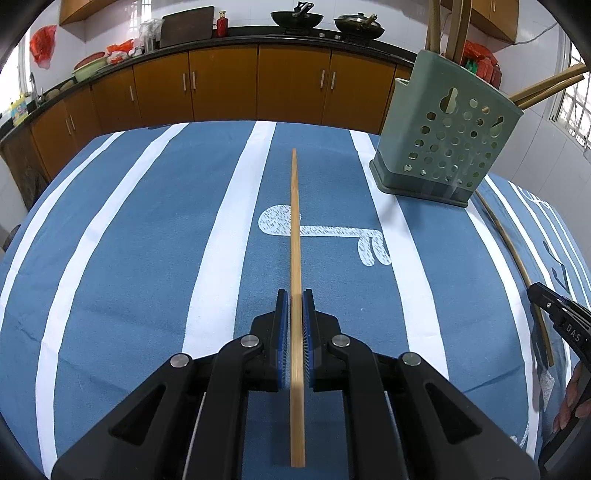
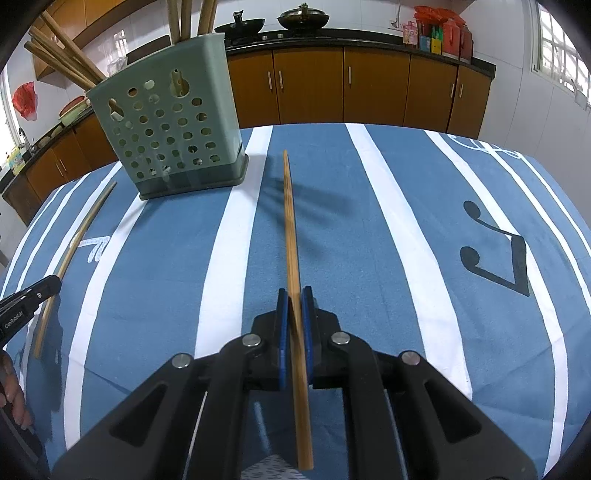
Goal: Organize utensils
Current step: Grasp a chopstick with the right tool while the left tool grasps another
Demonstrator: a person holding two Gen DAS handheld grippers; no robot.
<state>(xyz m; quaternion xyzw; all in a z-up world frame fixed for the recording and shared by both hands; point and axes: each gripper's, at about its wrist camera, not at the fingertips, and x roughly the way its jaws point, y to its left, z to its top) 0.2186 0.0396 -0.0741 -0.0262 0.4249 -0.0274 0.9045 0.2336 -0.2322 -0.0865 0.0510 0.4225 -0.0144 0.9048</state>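
My left gripper [image 1: 295, 295] is shut on a bamboo chopstick [image 1: 295, 236] that points forward over the blue striped tablecloth [image 1: 147, 240]. My right gripper [image 2: 295, 293] is shut on a second bamboo chopstick [image 2: 290, 225], also pointing forward. A green perforated utensil holder [image 1: 447, 136] stands at the right in the left wrist view and at the upper left in the right wrist view [image 2: 166, 129]; several chopsticks stick out of its top. The right gripper's chopstick [image 1: 517, 258] and its tip show at the left view's right edge; the left gripper's chopstick [image 2: 79, 240] shows at the right view's left edge.
Brown kitchen cabinets [image 1: 221, 85] with a dark counter run behind the table. Woks [image 1: 295, 18] sit on the stove. The table's far edge [image 2: 369, 125] lies just beyond the holder.
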